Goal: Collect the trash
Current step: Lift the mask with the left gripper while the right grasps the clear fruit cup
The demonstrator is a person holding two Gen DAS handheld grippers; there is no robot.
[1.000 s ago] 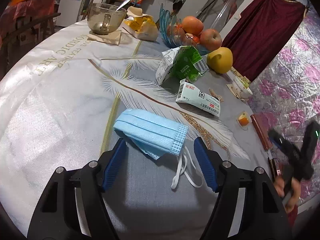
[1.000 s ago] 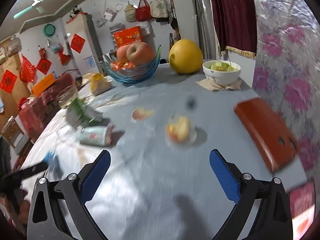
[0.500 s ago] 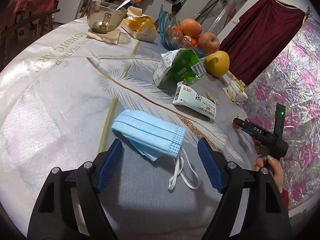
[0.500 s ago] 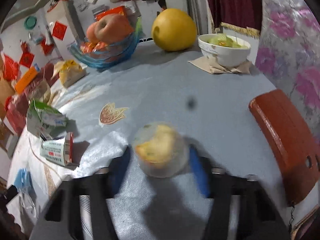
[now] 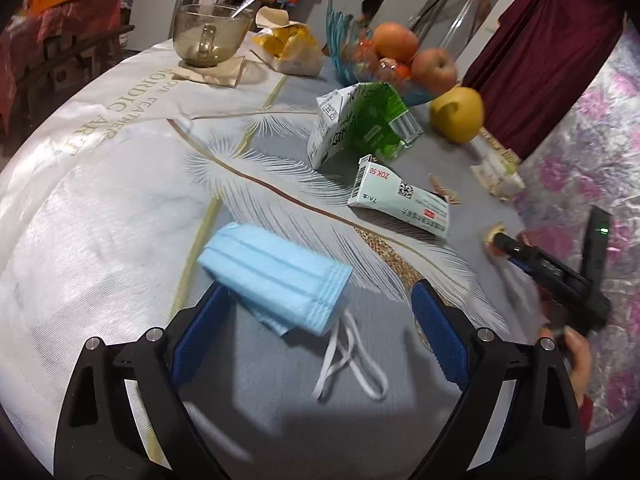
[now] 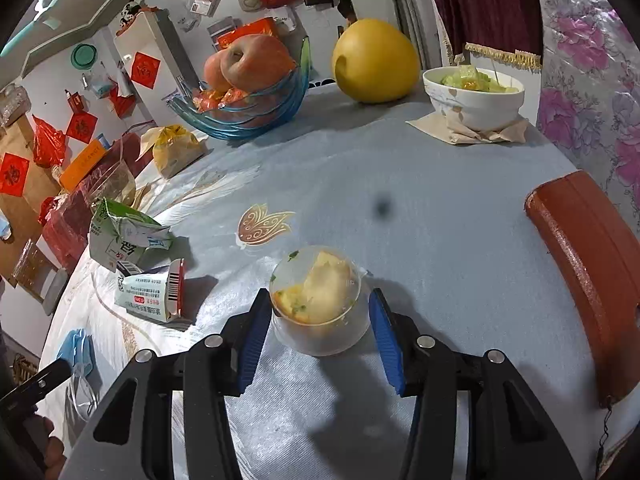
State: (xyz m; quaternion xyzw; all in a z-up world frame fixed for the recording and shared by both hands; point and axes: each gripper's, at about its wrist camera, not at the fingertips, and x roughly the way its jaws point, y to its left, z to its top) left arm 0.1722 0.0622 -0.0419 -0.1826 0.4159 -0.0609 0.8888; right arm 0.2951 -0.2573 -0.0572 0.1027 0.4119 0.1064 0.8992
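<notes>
Left wrist view: the left gripper has just been opening its jaws, which stand wide apart around the folded pale-blue pleated face mask. The mask lies flat on the table, its long axis slanting from upper left to lower right, its white ear loops trailing toward the camera. The left blue pad sits just beside the mask's near edge; whether it touches cannot be told, and the right pad is clear of it. Beyond lies a white rectangular carton printed "ZOK 50", then a crumpled green-and-white drink carton. The tablecloth reads "NORDIC FEATHER ART".

Right wrist view: the right gripper has just been closing its jaws about the small clear plastic cup with yellow food scraps, which stands upright on the table. The left pad is at the cup's wall; a narrow gap shows at the right pad.
</notes>
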